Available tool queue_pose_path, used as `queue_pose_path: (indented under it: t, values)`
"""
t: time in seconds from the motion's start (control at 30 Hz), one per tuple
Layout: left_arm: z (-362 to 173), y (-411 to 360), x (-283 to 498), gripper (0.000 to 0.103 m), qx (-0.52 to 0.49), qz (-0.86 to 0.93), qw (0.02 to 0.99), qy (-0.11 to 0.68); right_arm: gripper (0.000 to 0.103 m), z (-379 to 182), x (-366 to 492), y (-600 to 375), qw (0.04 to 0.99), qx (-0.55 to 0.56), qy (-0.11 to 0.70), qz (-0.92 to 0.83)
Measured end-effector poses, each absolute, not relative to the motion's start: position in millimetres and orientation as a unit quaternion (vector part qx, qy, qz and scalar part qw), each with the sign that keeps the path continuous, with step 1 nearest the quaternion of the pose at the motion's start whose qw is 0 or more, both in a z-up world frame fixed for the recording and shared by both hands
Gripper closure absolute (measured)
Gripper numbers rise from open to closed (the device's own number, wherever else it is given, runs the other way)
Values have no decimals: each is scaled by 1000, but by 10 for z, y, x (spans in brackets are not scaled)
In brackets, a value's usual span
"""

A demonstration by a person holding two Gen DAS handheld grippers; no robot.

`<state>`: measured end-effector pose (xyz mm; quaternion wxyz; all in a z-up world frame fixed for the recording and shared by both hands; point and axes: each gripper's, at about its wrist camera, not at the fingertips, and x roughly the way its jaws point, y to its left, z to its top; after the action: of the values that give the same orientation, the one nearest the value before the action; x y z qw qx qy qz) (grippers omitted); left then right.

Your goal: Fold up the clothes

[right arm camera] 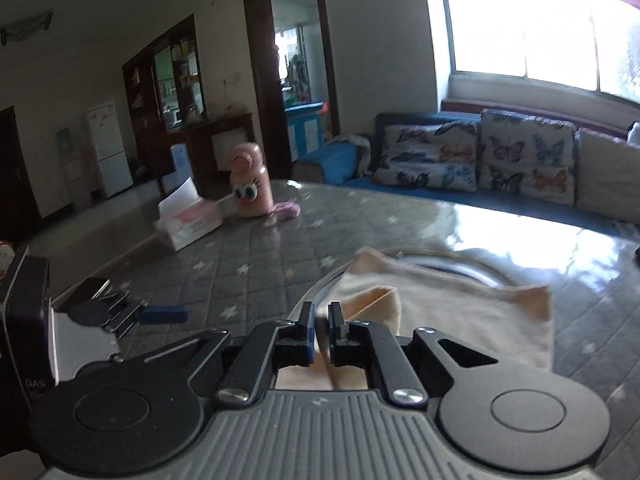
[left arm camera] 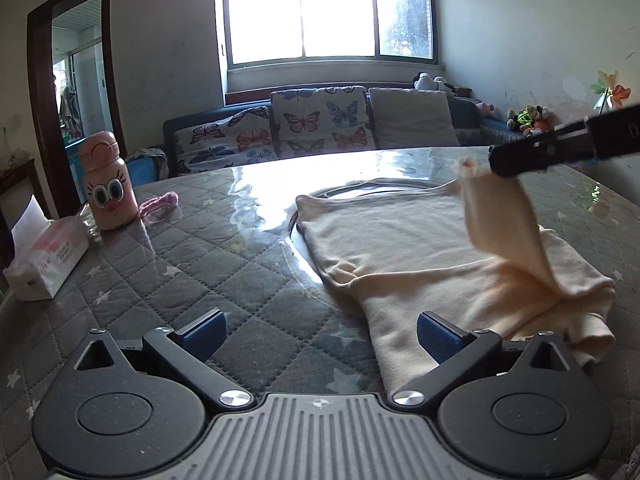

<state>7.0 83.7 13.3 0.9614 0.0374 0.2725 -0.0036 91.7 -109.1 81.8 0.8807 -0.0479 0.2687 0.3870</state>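
Note:
A cream garment (left arm camera: 408,240) lies partly folded on the quilted grey table, right of centre in the left wrist view. My left gripper (left arm camera: 320,332) is open and empty, low over the table at the garment's near left edge. My right gripper (right arm camera: 322,320) is shut on a corner of the cream garment (right arm camera: 460,316) and holds it lifted. In the left wrist view the right gripper (left arm camera: 496,164) comes in from the upper right, with the pinched cloth hanging down from it. The left gripper (right arm camera: 160,314) shows at the left of the right wrist view.
A pink cartoon bottle (left arm camera: 106,182), a pink cloth scrap (left arm camera: 160,202) and a tissue box (left arm camera: 44,258) stand at the table's far left. A round glass turntable (left arm camera: 304,256) lies under the garment. A sofa with butterfly cushions (left arm camera: 316,124) is beyond the table.

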Motion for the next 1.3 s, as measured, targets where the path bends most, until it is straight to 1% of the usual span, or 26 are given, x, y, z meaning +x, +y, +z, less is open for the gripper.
queue_pose_path:
  t: [0.2, 0.33, 0.37, 0.4, 0.43, 0.5, 0.53, 0.6, 0.63, 0.7, 0.73, 0.8, 1.07, 1.3]
  values:
    - [153, 815, 92, 0, 41, 2, 962, 268, 92, 753, 894, -1291, 873, -55, 288, 389]
    - [194, 694, 117, 3, 45, -21, 965, 259, 86, 554, 947, -1651, 883, -62, 319, 340]
    - [196, 652, 128, 8, 48, -29, 964, 258, 86, 509, 957, -1715, 883, -62, 326, 332]
    - [195, 609, 145, 15, 51, -37, 964, 260, 86, 466, 965, -1776, 883, -61, 332, 325]
    - [186, 569, 166, 18, 54, -45, 962, 262, 86, 381, 973, -1905, 884, -54, 345, 310]
    - [158, 491, 210, 30, 60, -60, 960, 268, 86, 289, 965, -2044, 885, -50, 356, 298]
    - [142, 454, 226, 33, 63, -65, 958, 271, 85, 261, 958, -2085, 885, -49, 357, 294]
    - [101, 390, 266, 48, 70, -73, 955, 279, 84, 166, 951, -2207, 885, -45, 364, 285]
    - [82, 368, 287, 51, 73, -75, 953, 283, 83, 144, 953, -2230, 885, -43, 367, 283]
    - [43, 335, 321, 66, 78, -77, 951, 291, 82, 69, 961, -2296, 883, -40, 378, 276]
    - [26, 328, 332, 68, 81, -77, 949, 294, 80, 44, 962, -2315, 881, -41, 382, 275]
    - [-5, 322, 347, 76, 88, -77, 946, 301, 79, 32, 961, -2347, 879, -42, 386, 276]
    - [143, 276, 374, 77, 97, -78, 950, 286, 79, 185, 1242, -2237, 893, -36, 344, 288]
    - [40, 241, 615, 78, 104, -81, 944, 301, 79, 48, 1497, -2115, 890, -41, 353, 286]
